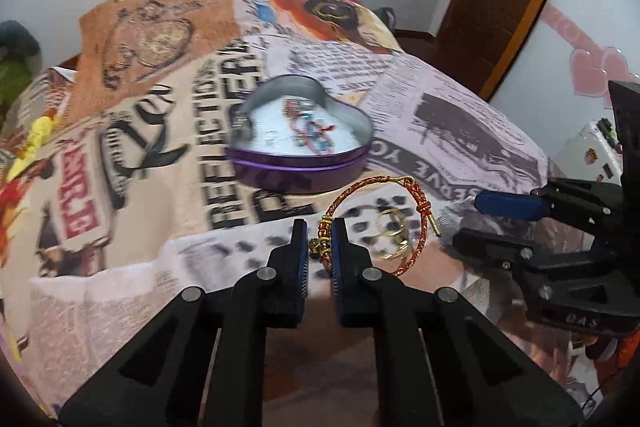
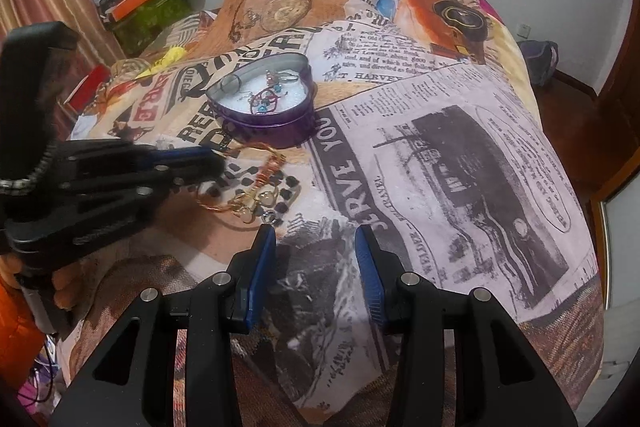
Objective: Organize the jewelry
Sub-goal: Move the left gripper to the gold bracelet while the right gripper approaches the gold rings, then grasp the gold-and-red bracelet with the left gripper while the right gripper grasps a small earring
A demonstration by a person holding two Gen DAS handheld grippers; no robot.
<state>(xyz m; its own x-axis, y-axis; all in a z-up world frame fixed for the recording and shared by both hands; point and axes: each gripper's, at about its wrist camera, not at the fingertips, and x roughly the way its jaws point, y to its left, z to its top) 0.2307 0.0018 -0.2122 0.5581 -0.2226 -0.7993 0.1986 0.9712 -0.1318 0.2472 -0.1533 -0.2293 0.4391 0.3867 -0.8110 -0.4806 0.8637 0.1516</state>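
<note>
Bracelet in the jaws — the left gripper (image 1: 320,247) has its blue pads pinched narrow on the beaded gold end of the red-and-gold braided cord bracelet (image 1: 374,223), whose loop fans out to the right across the newspaper-print blanket (image 1: 460,131). The grip sits at the charm cluster, likely because that stiffer knot gives the pads something solid to bite, where the thin cord might slip through.

Inside the loop lies a small pile of thin gold rings (image 1: 390,235), apart from the pads, so a lift should leave them behind — though the cord could drag them.

The purple heart-shaped tin with its white lining (image 1: 304,143) sits just beyond the bracelet, lid off, already holding a few red and blue pieces. That looks like the destination.

The right gripper (image 2: 316,259) hovers over bare blanket with its fingers moderately apart and nothing between them, seemingly on standby.

Room to move looks good: open blanket lies between bracelet and tin, and the tin's low wall is the only edge to clear. The blanket's drop-off on the right is well away.
</note>
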